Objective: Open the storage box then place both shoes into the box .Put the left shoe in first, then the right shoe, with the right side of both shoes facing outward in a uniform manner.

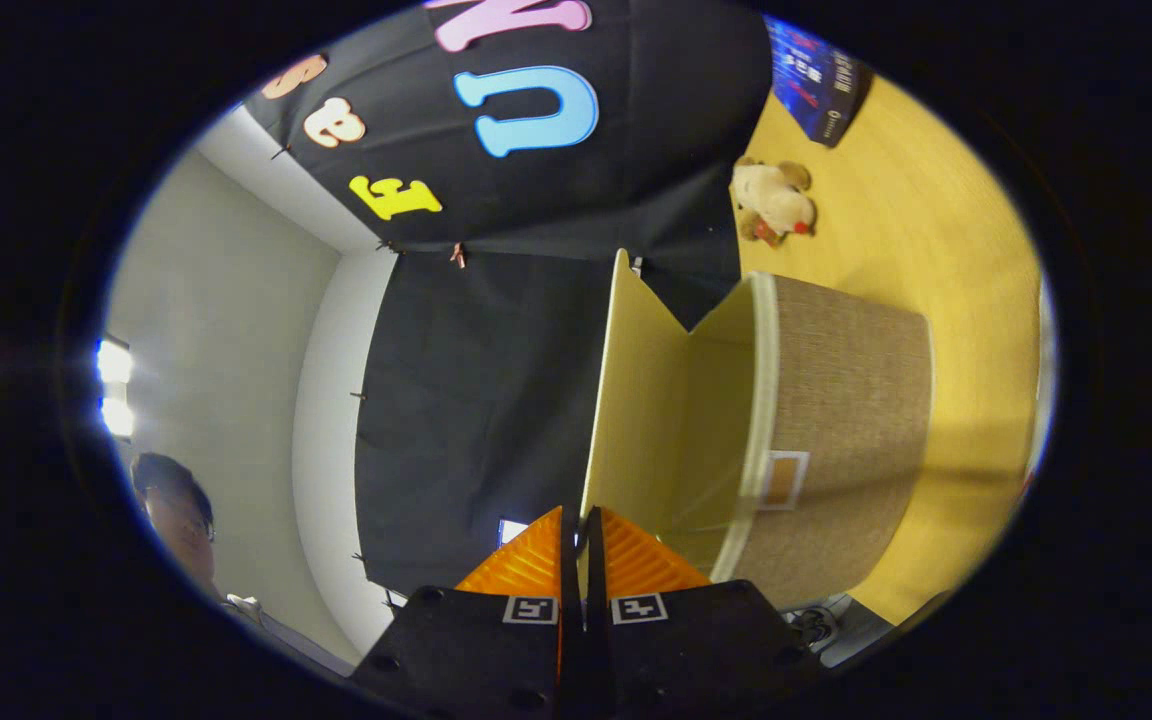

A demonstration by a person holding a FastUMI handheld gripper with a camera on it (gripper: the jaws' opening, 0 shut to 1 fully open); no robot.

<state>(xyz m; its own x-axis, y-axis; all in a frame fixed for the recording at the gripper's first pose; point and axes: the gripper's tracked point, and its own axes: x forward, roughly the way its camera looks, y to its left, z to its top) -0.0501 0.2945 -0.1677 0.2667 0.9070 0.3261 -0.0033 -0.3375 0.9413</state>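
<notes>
The gripper (581, 545) has its fingers pressed together on the storage box (851, 420) lid (636, 400), hiding the lid's near edge. The box interior is mostly out of sight. A person (176, 520) is cut off at the shoulder. The stuffed toy (774, 200) is too small for detail.

no legible text, box label (782, 480) blank
</notes>
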